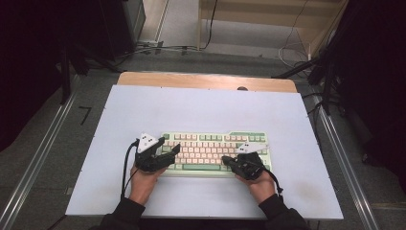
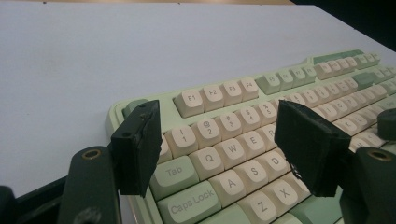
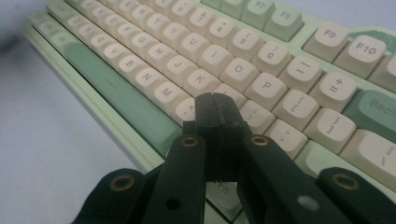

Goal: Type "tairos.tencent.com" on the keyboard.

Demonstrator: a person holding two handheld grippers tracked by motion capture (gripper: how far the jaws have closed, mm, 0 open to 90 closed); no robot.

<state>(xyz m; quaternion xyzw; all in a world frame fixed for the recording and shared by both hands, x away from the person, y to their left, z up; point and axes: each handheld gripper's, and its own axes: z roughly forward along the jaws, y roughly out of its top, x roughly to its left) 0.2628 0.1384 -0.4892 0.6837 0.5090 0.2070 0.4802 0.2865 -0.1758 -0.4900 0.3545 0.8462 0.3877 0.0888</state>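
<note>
Keyboard: pale green case, cream and green keycaps; flat on the table, toward the near edge and about midway across; long side parallel to the near edge.
Table: white top, bare wooden strip along the far edge; keyboard resting on the white part.
Left gripper: over the left end of the keyboard, held from below by the left hand; grey three-cornered plate on top, black cable looping down toward the sleeve.
Left gripper, state: jaws spread wide, nothing between them; in the left gripper view one pad above the keyboard's left edge beside the 1 and Tab keys, the other above the D and X keys; Q, W, E, A, S visible in the gap.
Left gripper, contact: cannot tell whether either pad touches a keycap.
Right gripper: over the right half of the keyboard near its front edge, held by the right hand; pointing left along the key rows.
Right gripper, state: jaws pressed fully together, holding nothing; in the right gripper view joined tips just beside the M key, in the bottom letter row, near the right end of the space bar.
Right gripper, contact: tips very close to the keycaps; touching or hovering not discernible.
Surroundings: grey floor, metal rails on both sides of the table, cables on the floor beyond.
</note>
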